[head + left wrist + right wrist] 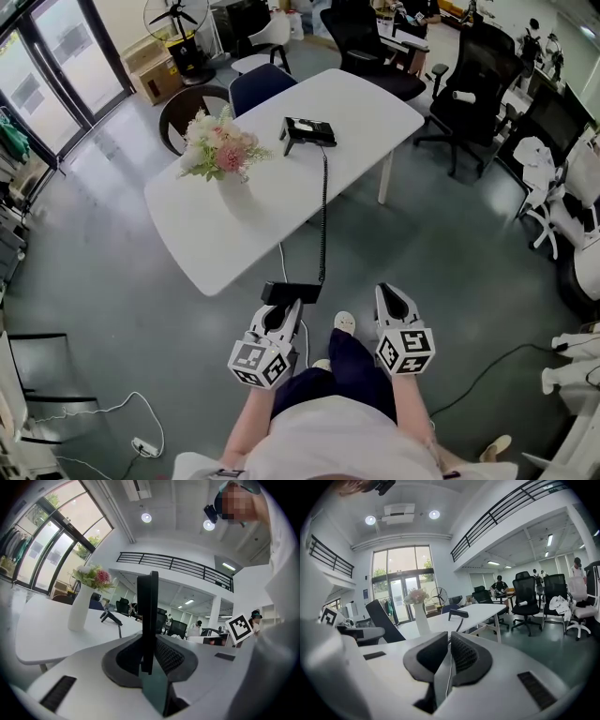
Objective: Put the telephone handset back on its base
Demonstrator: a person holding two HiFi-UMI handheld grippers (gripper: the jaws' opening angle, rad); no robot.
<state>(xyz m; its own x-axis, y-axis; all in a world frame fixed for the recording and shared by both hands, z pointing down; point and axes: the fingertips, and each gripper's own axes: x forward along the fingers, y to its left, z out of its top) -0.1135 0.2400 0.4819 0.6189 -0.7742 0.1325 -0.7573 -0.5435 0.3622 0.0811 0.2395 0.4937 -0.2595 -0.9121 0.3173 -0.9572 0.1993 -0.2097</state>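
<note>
The black telephone base [307,132] sits on the far part of the white table [244,225]. Its coiled cord [324,206] runs down over the table's near edge to the black handset [291,292]. My left gripper [284,307] is shut on the handset, off the table near my knees. In the left gripper view the handset [147,616] stands edge-on between the jaws of my left gripper [147,651], with the base [110,617] far off. My right gripper [390,300] hangs beside it, shut and empty. In the right gripper view, past my right gripper [449,645], lie the base [458,613] and the handset [386,620].
A white vase of pink flowers [220,150] stands on the table left of the base. Black office chairs [469,80] and a dark chair [192,108] ring the table. A cable [122,412] lies on the grey floor at left.
</note>
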